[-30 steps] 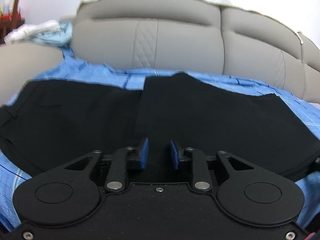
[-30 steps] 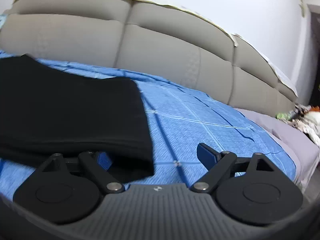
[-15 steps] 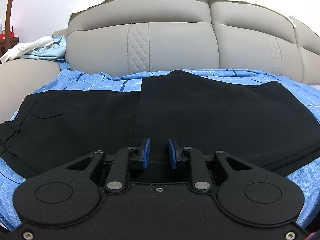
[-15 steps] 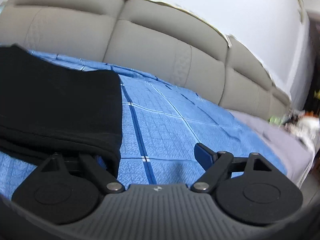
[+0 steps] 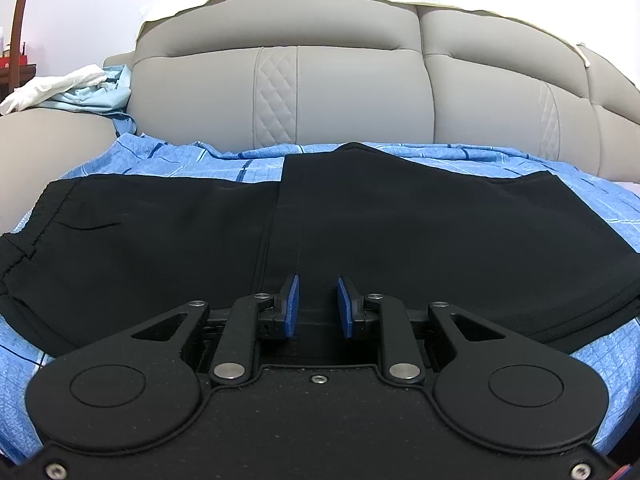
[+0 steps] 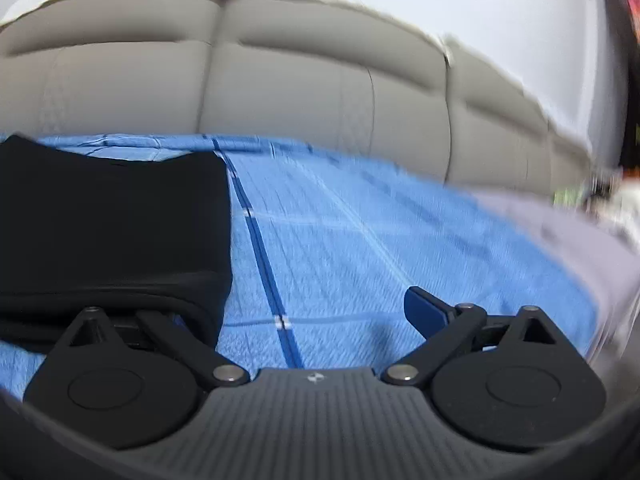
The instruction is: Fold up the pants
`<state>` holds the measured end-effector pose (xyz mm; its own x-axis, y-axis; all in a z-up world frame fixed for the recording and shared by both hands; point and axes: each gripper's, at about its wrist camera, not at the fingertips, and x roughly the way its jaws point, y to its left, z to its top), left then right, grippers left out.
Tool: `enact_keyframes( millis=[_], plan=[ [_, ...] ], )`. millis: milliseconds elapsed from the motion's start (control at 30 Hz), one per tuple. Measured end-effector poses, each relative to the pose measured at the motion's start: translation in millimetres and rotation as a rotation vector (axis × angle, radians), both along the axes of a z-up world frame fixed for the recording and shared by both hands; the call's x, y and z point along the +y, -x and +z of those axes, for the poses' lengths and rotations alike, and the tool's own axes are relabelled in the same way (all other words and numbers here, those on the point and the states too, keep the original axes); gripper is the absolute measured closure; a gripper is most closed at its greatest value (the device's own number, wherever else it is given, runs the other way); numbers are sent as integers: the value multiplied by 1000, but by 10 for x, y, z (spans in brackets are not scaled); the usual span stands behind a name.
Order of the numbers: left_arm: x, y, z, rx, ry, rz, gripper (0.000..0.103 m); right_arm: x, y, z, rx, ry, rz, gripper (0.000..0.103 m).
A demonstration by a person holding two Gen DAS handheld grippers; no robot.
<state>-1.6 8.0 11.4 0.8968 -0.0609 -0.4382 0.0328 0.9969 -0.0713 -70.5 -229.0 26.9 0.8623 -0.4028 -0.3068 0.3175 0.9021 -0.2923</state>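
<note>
Nearest in the left wrist view, our left gripper (image 5: 318, 306) shows its blue fingers (image 5: 291, 307) drawn close with a narrow gap; black cloth lies between them, but we cannot tell whether the pads pinch it. In the right wrist view, our right gripper (image 6: 296, 312) has its fingers spreading wide: the right finger (image 6: 426, 312) stands over the bare sheet (image 6: 360, 240), and the left one is mostly hidden behind the corner of the pants (image 6: 112, 220); nothing is held.

Beyond the left gripper, the pants (image 5: 320, 224) lie flat on the blue checked sheet (image 5: 168, 160), spread from side to side, with one layer folded over the right part and its edge running away from us near the middle. The waistband sits at the far left edge.

Behind the sheet rises a grey padded headboard (image 5: 340, 92). At far left, crumpled white and pale-blue cloths (image 5: 76, 88) rest on a grey cushion.
</note>
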Motion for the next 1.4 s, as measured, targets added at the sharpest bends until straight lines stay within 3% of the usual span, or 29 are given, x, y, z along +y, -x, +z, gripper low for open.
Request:
enact_keyframes(
  millis=[100,267,467,533,700,767,800,900,967,1033,1067,1267,1400],
  plan=[
    [3,0,2,0,0,-1,81,-1,-10,2,20,38,12,2],
    [17,-1,3,-1,4,-6,80,-188,-75,-48,25,-162,-29,0],
    [-28,22,-18,-16,-14,-17,72,-210,-26,-53,21,-239,-31,3],
    [-33,26,-28,-20,-19,-22,72,-223,-8,-49,14,-275,-12,10],
    [-12,53,-16,-18,-9,-28,71,-87,9,0,34,-248,73,45],
    [17,81,39,2,18,-27,70,-60,-7,12,42,-242,83,46],
    [60,108,85,13,45,-27,68,-57,-12,16,46,-239,80,46],
    [322,258,242,12,180,-5,54,-41,37,39,63,-233,63,26],
    [566,364,357,-14,248,52,43,-6,122,80,73,-219,50,17],
    [844,463,439,-43,296,150,28,28,251,147,57,-218,82,13],
    [955,479,457,-47,313,192,25,62,326,193,44,-220,107,10],
    [1615,416,342,22,410,467,23,454,324,411,-10,-225,294,0],
    [1902,391,209,46,516,553,23,894,43,380,-5,-228,434,0]
  ],
)
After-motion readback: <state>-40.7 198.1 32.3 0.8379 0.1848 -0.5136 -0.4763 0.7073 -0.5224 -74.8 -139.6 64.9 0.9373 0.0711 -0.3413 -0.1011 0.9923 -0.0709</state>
